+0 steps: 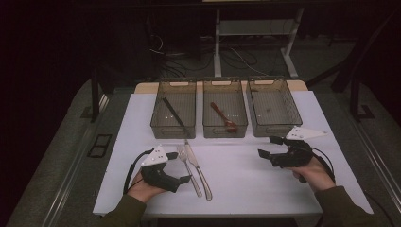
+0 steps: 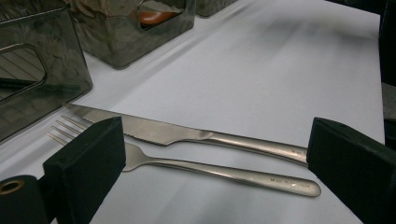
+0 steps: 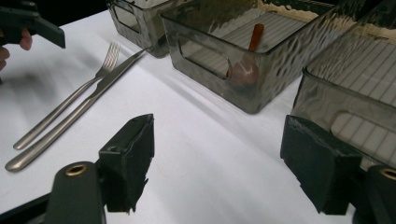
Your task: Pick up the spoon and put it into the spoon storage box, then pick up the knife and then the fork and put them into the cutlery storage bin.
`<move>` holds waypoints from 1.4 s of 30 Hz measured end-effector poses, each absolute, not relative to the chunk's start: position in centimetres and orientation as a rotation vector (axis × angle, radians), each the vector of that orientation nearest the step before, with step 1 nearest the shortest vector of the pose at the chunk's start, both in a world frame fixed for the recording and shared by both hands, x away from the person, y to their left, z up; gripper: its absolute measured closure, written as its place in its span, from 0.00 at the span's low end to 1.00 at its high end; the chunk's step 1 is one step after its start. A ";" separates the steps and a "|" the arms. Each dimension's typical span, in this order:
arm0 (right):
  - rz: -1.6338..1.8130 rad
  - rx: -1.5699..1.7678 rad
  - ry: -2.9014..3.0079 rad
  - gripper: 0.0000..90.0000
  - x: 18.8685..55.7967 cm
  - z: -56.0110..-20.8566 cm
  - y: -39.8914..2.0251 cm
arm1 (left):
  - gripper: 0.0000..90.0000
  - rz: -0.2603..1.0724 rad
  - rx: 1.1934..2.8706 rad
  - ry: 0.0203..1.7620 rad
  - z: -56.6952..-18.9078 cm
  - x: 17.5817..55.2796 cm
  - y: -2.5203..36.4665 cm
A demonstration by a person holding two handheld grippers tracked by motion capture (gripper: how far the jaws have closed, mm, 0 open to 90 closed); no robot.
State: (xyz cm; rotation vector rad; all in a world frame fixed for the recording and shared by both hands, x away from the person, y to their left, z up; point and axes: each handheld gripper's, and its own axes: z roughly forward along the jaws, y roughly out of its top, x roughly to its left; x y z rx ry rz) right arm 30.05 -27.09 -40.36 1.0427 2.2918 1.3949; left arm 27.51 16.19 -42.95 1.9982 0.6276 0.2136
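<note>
**Picking the fork off the cloth, cleanly**

The fork and the knife lie side by side, touching or nearly so, on the white table, just near of the left bin. The left gripper rests at the handle ends with its jaws spread wide and nothing between the pads. The right gripper sits well to the right, in front of the right bin, also open and empty. The middle bin holds a brown spoon; a dark utensil lies in the left one. To do this well, I judge the left jaws should straddle the fork handle alone, low against the table, and close squarely so the knife beside it is not dragged along
</note>
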 end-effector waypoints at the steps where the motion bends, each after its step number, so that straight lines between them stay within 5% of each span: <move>1: 1.396 1.040 2.286 0.27 29.9 -40.5 -27.2 | 0.04 0.214 1.996 0.630 -43.0 27.5 16.2; 26: 1.406 1.038 2.268 0.25 25.7 -43.9 -29.8 | 0.09 0.233 1.991 0.645 -42.4 27.2 16.5; 30: 1.400 1.042 2.265 0.25 25.5 -43.9 -30.1 | 0.20 0.229 2.009 0.648 -42.2 27.1 16.7; 42: 1.415 1.029 2.262 0.25 25.5 -43.8 -29.9 | 0.91 0.122 2.073 0.620 -41.8 27.1 16.2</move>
